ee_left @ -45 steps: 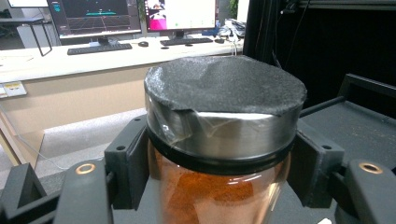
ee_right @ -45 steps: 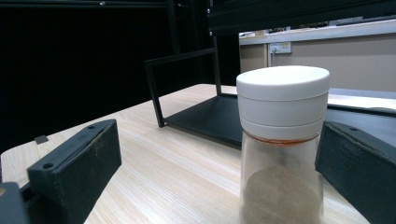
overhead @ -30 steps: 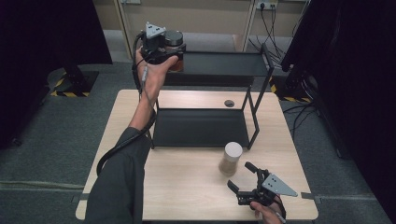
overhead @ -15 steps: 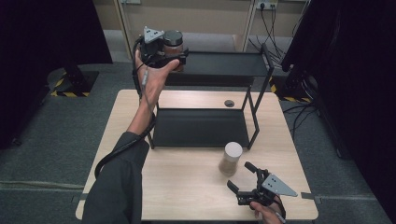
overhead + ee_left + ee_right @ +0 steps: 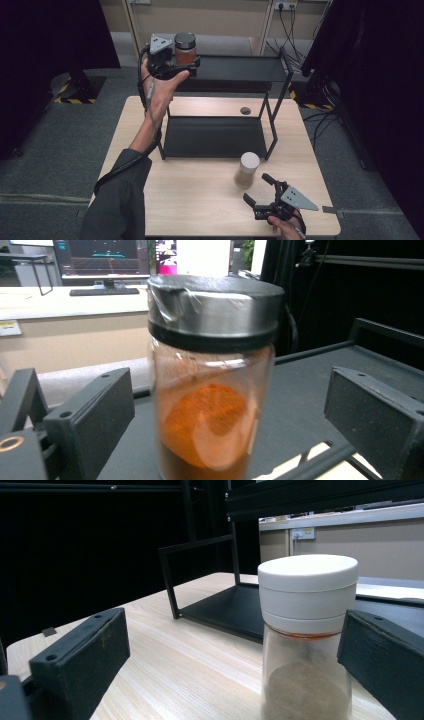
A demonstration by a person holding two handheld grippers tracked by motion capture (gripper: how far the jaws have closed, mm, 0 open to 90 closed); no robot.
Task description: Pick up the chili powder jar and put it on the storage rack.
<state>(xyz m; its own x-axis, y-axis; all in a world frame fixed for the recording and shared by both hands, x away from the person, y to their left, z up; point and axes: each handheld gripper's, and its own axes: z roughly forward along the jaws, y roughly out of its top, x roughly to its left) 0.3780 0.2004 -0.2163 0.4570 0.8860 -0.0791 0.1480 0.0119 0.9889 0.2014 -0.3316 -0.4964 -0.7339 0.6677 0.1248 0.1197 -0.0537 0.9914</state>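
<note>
Left gripper (image 5: pixel 186 64) spread wide around glass jar of orange powder with dark metal lid (image 5: pixel 185 48), standing on black metal shelf's top tier (image 5: pixel 235 67); careless withdrawal could topple it. Right gripper (image 5: pixel 259 191) open near white-capped jar of brown powder (image 5: pixel 247 169) on table; could nudge it over.

We see a clear glass jar (image 5: pixel 210 405) with glossy walls, holding a rough orange powder and capped by a dull grey metal-look lid (image 5: pixel 215 307) with a wrinkled film over it. The second jar (image 5: pixel 306 645) is clear too, with a smooth matt white plastic lid (image 5: pixel 307 587) and a brown powder inside. The shelf rack (image 5: pixel 235 70) looks like matt black painted metal. The table (image 5: pixel 200 195) is pale wood with a fine, smooth grain. Our left gripper (image 5: pixel 240 415) and right gripper (image 5: pixel 235 665) carry matt black plastic jaws, slightly grainy.
</note>
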